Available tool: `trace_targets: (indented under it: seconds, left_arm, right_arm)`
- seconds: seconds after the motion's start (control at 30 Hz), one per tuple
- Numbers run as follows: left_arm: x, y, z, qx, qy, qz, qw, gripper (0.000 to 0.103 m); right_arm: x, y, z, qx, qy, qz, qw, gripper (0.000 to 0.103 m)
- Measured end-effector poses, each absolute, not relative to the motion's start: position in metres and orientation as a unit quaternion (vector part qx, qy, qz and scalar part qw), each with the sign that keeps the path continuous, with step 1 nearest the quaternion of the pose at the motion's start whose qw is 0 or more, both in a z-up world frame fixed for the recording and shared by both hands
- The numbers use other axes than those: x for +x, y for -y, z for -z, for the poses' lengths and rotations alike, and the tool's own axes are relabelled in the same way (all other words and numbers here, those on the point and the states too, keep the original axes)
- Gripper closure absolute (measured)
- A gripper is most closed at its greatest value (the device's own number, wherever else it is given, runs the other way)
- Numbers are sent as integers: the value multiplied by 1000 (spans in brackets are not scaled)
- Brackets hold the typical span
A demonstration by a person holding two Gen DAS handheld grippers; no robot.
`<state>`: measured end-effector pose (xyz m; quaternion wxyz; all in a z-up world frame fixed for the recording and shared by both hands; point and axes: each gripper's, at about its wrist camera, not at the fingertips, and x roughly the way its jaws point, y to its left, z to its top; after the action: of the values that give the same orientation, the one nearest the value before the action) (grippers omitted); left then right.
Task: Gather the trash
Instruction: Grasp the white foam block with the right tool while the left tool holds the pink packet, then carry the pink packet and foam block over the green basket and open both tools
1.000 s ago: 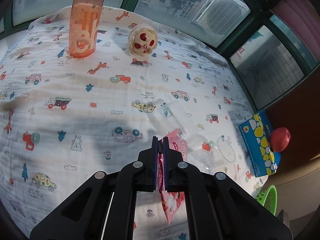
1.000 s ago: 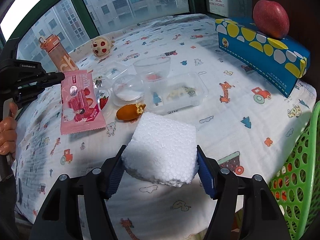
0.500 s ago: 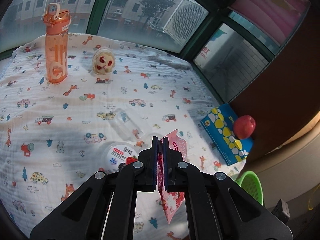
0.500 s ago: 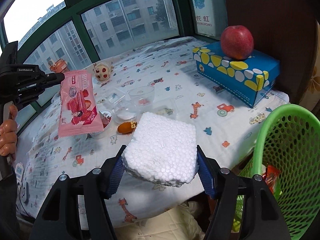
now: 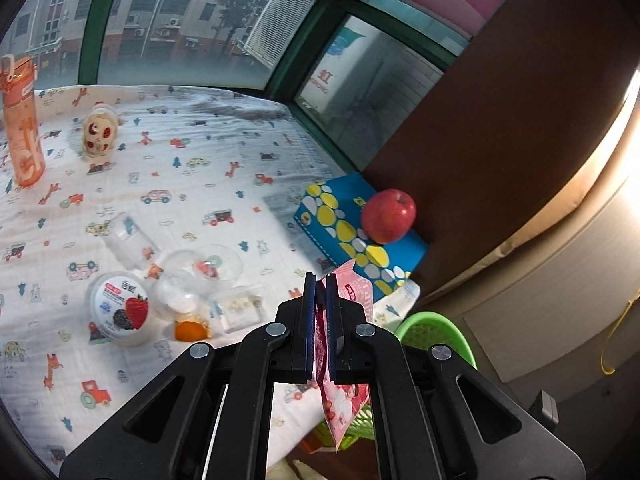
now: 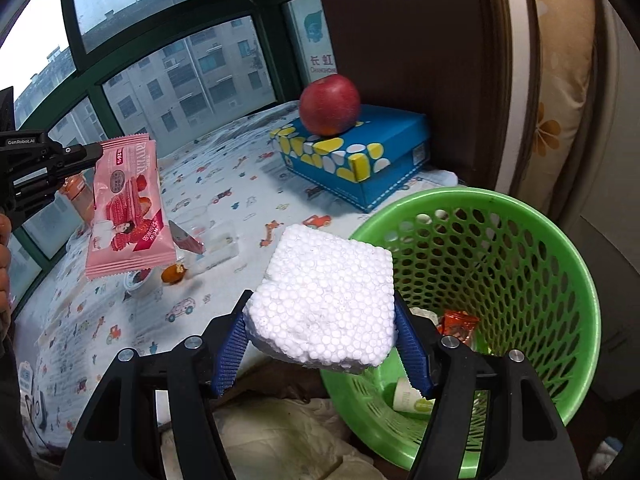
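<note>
Trash is held beside the green perforated plastic basket [image 6: 532,216].
A white styrofoam block [image 6: 326,304] is clamped by the widely spread right gripper [image 6: 326,344]; a pink snack wrapper [image 5: 340,384] is pinched in the nearly closed left gripper [image 5: 319,300].

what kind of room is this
Probably a bedroom or child's room in a flat: a bay-window ledge under a cartoon-print sheet, apartment blocks outside, and a floral pillow beside a green waste basket.
</note>
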<state>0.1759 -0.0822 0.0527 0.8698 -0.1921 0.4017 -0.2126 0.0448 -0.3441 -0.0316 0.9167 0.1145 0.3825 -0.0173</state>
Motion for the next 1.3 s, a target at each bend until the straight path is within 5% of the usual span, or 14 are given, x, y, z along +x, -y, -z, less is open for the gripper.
trace_targets:
  seconds: [0.77, 1.3]
  left_arm:
    - [155, 245, -34, -129, -446, 305, 831, 100]
    - [148, 289, 3, -97, -488, 317, 807, 97]
  right_arm:
    - [-7, 448, 41, 168, -369, 110, 908, 31]
    - [-24, 473, 42, 195, -358, 123, 905, 30]
